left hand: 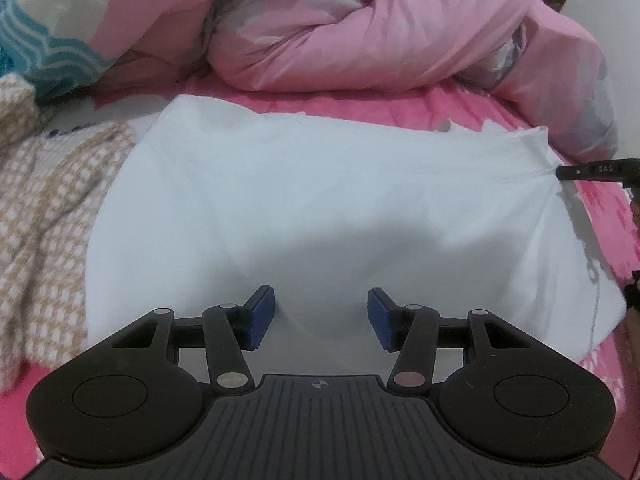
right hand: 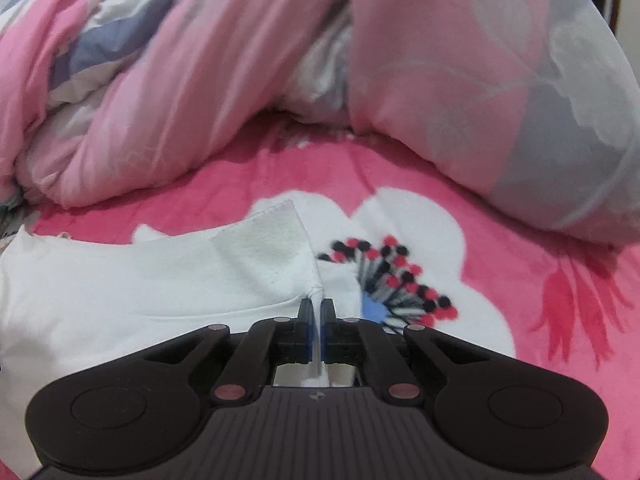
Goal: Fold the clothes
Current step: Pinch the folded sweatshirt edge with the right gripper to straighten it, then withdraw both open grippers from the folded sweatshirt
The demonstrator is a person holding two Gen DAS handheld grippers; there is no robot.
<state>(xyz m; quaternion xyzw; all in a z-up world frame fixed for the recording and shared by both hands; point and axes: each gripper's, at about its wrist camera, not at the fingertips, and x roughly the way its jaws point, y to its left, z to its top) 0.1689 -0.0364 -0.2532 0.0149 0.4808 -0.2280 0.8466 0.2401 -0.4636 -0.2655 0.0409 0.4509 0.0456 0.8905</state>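
Note:
A white garment point(left hand: 304, 184) lies spread flat on the pink bed sheet point(left hand: 380, 108). My left gripper point(left hand: 321, 316) hovers over its near part, open, with only bare cloth showing between the blue pads. In the left wrist view my right gripper point(left hand: 564, 172) comes in from the right edge and pinches the garment's right corner, where the cloth gathers into creases. In the right wrist view the same white garment point(right hand: 120, 280) fills the lower left, and my right gripper point(right hand: 316, 303) is shut on a thin fold of its edge.
A bunched pink and grey quilt point(left hand: 360, 32) lies along the back of the bed, close behind the garment. A beige and white checked garment point(left hand: 44, 216) lies at the left, a teal patterned cloth point(left hand: 48, 48) behind it. The sheet's flower print point(right hand: 400, 276) lies right of the garment.

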